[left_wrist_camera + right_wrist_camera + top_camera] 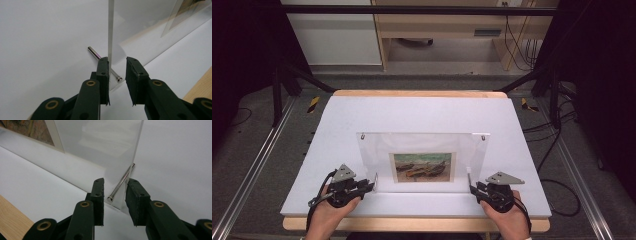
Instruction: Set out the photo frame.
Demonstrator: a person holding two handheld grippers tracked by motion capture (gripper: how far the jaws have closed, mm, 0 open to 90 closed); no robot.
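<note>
a: from the high view, a clear acrylic frame [422, 161] standing upright at centre on the white board [422, 112], a small painting print [422, 167] low in its middle. left gripper [371, 185] at the frame's lower left corner, right gripper [471, 189] at the lower right corner, a hand [328, 216] behind the one and a hand [508, 218] behind the other.

b: too small up there to read the jaws. closer in the left gripper view: left gripper [117, 82] parted, the acrylic frame [110, 32] seen edge-on between the pads, touching or almost touching the left-hand pad, a clear gap to the right-hand one. no squeeze visible.

a: also there, a metal pin [96, 54] running through the sheet's low corner, head just by the jaws. a mere speck from above.

b: right gripper view much the same: right gripper [114, 202] parted, the corner of the acrylic frame [110, 150] and its metal pin [120, 182] lying in the gap. hard to say whether either pad touches the sheet; glare and transparency blur the edge.

a: print [32, 130] cut off at upper left there, only a strip at upper right [186, 8] in the left gripper view. whole picture readable from the high view alone.

b: wooden table edge [12, 217] at lower left, a longer strip [412, 224] along the bottom from above. wrists cut off by the bottom of the frame.
</note>
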